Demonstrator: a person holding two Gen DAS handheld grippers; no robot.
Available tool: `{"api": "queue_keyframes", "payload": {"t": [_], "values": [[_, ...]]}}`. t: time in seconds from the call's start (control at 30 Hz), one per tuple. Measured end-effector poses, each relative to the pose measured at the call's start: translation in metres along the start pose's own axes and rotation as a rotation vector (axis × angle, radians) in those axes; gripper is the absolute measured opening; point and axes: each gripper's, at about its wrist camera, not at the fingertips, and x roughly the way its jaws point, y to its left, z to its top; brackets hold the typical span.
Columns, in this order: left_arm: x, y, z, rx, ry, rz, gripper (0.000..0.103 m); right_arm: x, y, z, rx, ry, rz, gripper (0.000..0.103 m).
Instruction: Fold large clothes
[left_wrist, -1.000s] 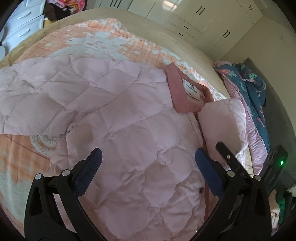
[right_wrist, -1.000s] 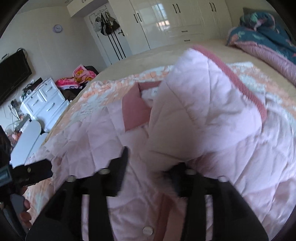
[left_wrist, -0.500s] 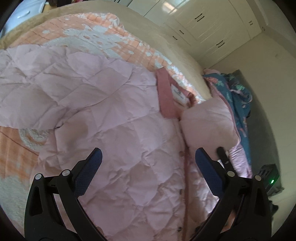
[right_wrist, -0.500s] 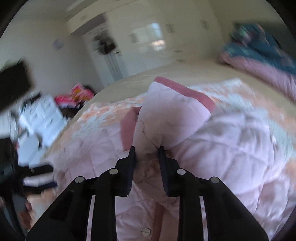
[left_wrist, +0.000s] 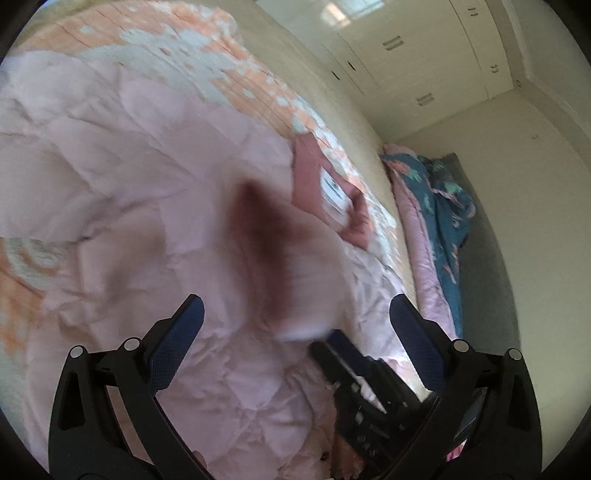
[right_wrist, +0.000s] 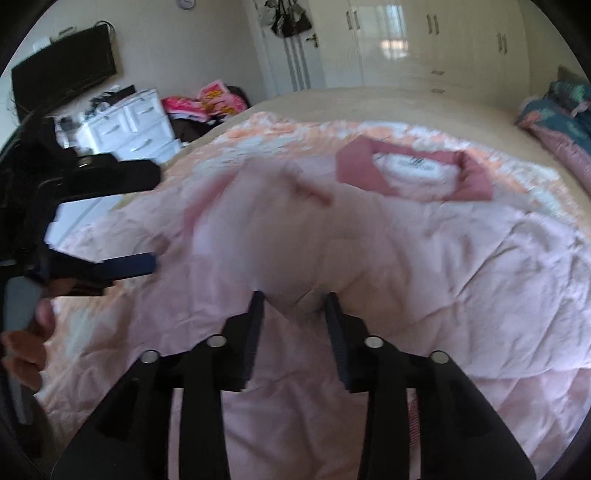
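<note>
A pale pink quilted jacket (left_wrist: 147, 221) with a darker pink collar (left_wrist: 314, 181) lies spread on the bed; it also shows in the right wrist view (right_wrist: 461, 277). My right gripper (right_wrist: 293, 299) is shut on the jacket's sleeve (right_wrist: 295, 236), held folded over the jacket's middle. The sleeve shows blurred in the left wrist view (left_wrist: 288, 266), with the right gripper (left_wrist: 332, 343) under it. My left gripper (left_wrist: 295, 317) is open and empty above the jacket's lower part; it shows at the left of the right wrist view (right_wrist: 147, 218).
The bed has an orange and white patterned blanket (left_wrist: 192, 48). A blue floral duvet (left_wrist: 439, 206) lies piled at the right edge. White wardrobes (right_wrist: 424, 40) stand behind. A white drawer unit (right_wrist: 129, 129) and a dark television (right_wrist: 66, 74) stand at the left.
My right gripper has carried the sleeve leftward across the jacket, over its middle and lower. My left gripper has stayed open and tilted toward the collar side.
</note>
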Motion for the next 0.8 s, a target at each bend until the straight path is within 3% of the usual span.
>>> {"api": "queue_keyframes", "payload": {"t": [0.07, 0.17, 0.37, 0.53, 0.67, 0.8], "values": [[0.008, 0.003, -0.002, -0.016, 0.031, -0.017, 0.094, -0.010, 0.002, -0.001, -0.010, -0.011, 0.013, 0.064], [0.022, 0.009, -0.007, -0.038, 0.068, 0.009, 0.094, -0.035, -0.013, -0.002, -0.007, -0.047, -0.012, 0.070], [0.038, 0.016, -0.011, -0.049, 0.083, 0.045, 0.094, -0.078, -0.085, -0.003, 0.091, -0.069, -0.187, 0.071], [0.052, 0.008, -0.016, 0.018, 0.073, 0.091, 0.093, -0.104, -0.136, -0.013, 0.164, -0.075, -0.297, 0.074], [0.062, -0.002, -0.022, 0.093, 0.075, 0.146, 0.055, -0.114, -0.170, -0.023, 0.234, -0.072, -0.345, 0.076], [0.064, -0.005, -0.027, 0.126, 0.059, 0.141, 0.021, -0.119, -0.194, -0.033, 0.306, -0.068, -0.365, 0.076]]}}
